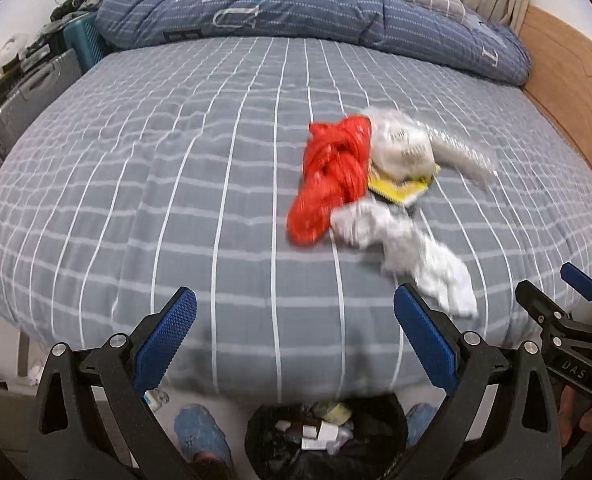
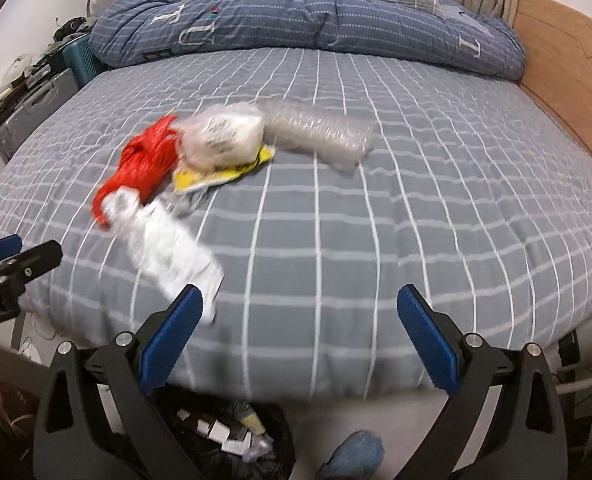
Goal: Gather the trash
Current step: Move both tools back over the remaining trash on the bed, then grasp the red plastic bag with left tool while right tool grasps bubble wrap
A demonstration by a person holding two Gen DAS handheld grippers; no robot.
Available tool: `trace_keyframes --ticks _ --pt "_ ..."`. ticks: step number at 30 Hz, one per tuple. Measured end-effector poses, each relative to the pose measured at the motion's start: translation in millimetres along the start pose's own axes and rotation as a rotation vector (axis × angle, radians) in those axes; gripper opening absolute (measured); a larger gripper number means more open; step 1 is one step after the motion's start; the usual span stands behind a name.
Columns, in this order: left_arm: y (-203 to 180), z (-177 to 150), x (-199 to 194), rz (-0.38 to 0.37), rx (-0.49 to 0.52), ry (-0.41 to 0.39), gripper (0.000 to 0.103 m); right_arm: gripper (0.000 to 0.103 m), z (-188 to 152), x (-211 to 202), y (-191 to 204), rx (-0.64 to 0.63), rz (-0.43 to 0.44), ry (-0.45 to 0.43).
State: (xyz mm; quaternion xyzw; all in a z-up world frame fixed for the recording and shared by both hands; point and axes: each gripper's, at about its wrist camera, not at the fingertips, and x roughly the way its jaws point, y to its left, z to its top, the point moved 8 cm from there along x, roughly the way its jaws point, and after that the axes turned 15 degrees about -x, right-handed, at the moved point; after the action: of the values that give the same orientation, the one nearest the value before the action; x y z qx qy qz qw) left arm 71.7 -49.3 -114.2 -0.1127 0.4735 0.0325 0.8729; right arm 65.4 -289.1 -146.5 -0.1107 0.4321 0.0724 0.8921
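- Left wrist view: the trash pile is blurred; a knotted red plastic bag (image 1: 334,178), a clear bag with illegible print (image 1: 404,146), a yellow wrapper (image 1: 402,190) half hidden beneath it, and crumpled white paper (image 1: 412,252) are seen right of the bed's (image 1: 156,184) middle, toward its near edge.
- The left gripper (image 1: 296,334) is held wide apart and empty, its blue pads diamond-textured; the right gripper (image 1: 556,292) is cut off at the frame edge, "DAS" readable on it.
- A black-lined bin (image 1: 328,440) of scraps is partly hidden below.
- Right wrist view: a ribbed clear plastic bottle (image 2: 320,136) is made out beside the pile, smeared.
- The right gripper (image 2: 300,328) is spread open, empty.
- Letters "T" and "U" are read on the quilt (image 2: 296,20).
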Motion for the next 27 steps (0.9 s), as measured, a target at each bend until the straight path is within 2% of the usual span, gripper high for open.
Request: trace_keyframes --ticks 9,14,22,27 --pt "-16.1 48.3 38.4 0.000 0.017 -0.011 0.097 0.094 52.4 36.7 -29.1 0.007 -0.012 -0.038" --pt "-23.7 68.2 65.4 -0.009 0.031 0.009 0.097 0.094 76.9 60.0 -42.0 0.040 -0.014 -0.050" --pt "-38.4 77.5 92.6 -0.048 0.052 0.032 0.097 0.094 97.7 96.4 -50.4 0.064 -0.003 -0.049" --pt "-44.4 77.1 105.4 -0.065 0.058 0.063 0.093 0.094 111.5 115.3 -54.8 0.068 0.004 -0.045"
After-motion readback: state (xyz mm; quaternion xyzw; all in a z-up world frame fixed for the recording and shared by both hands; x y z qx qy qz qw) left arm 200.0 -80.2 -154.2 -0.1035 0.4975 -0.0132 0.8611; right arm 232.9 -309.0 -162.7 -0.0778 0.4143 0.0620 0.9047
